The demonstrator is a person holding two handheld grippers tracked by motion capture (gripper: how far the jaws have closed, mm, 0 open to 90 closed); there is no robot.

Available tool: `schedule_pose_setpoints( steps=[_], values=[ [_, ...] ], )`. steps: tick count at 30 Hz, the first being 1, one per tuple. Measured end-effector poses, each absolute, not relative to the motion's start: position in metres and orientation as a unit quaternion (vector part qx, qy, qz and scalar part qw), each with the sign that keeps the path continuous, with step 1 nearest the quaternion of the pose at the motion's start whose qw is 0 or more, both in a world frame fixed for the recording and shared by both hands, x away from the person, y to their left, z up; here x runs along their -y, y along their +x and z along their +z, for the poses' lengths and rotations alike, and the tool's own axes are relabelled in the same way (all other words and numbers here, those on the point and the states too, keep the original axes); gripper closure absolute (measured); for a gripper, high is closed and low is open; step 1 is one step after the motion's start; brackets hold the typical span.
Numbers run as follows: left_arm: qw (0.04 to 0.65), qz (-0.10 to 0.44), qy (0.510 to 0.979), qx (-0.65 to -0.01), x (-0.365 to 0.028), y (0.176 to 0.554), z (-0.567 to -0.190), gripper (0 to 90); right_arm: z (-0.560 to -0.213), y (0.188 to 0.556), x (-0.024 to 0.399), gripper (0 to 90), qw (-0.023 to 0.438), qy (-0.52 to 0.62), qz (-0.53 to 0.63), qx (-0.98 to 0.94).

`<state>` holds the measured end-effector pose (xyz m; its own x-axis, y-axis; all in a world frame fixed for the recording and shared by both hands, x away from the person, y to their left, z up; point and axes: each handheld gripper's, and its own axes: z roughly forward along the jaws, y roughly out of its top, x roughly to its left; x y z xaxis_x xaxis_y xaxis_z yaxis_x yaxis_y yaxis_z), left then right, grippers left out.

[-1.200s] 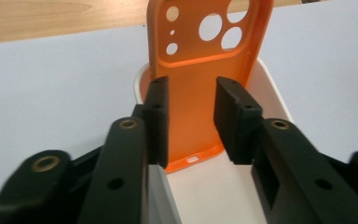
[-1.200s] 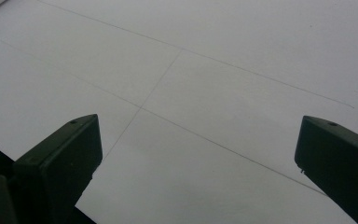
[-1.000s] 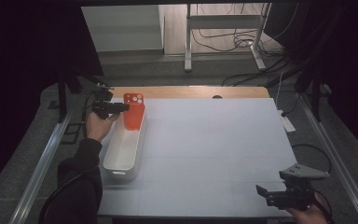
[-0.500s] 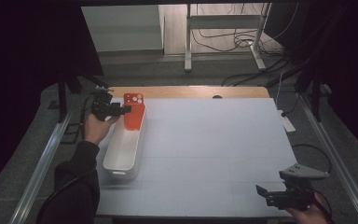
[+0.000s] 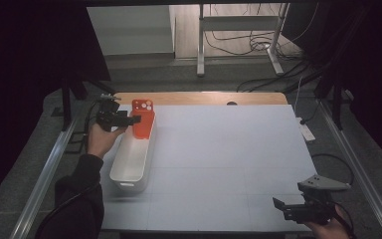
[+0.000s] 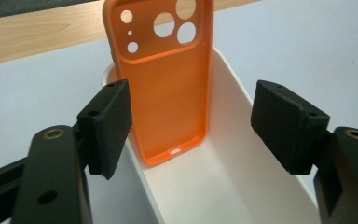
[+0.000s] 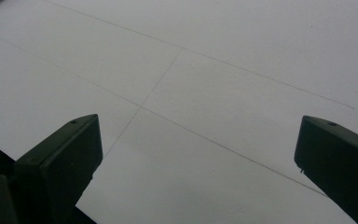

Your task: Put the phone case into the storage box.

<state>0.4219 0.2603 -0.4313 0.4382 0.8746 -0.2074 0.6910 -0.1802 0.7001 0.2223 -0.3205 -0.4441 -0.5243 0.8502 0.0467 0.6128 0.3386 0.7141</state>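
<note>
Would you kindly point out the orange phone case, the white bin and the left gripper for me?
orange phone case [image 6: 170, 93]: left gripper view, middle of its inner back.
white bin [image 5: 129, 167]: high view, bare floor inside.
left gripper [image 6: 191, 126]: left gripper view, midway between its fingertips.

A white table cover [image 5: 229, 149] is spread over the middle of the high view, and thin crossing lines are seen on it. A wooden strip [image 5: 204, 98] is seen along its upper edge. A metal stand [image 5: 238, 40] and loose cables [image 5: 251, 45] are seen at the top centre. A white power strip [image 5: 307, 131] is placed at the right.
</note>
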Motion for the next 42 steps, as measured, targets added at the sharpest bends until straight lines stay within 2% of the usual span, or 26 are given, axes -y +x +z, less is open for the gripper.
schedule_pose_setpoints(
  steps=[42],
  values=[
    [0.393,0.117,0.785,-0.465,-0.245,0.372,-0.424,7.9,-0.444,0.222,0.320,0.6,0.171,0.454,0.346,-0.803]
  ],
)
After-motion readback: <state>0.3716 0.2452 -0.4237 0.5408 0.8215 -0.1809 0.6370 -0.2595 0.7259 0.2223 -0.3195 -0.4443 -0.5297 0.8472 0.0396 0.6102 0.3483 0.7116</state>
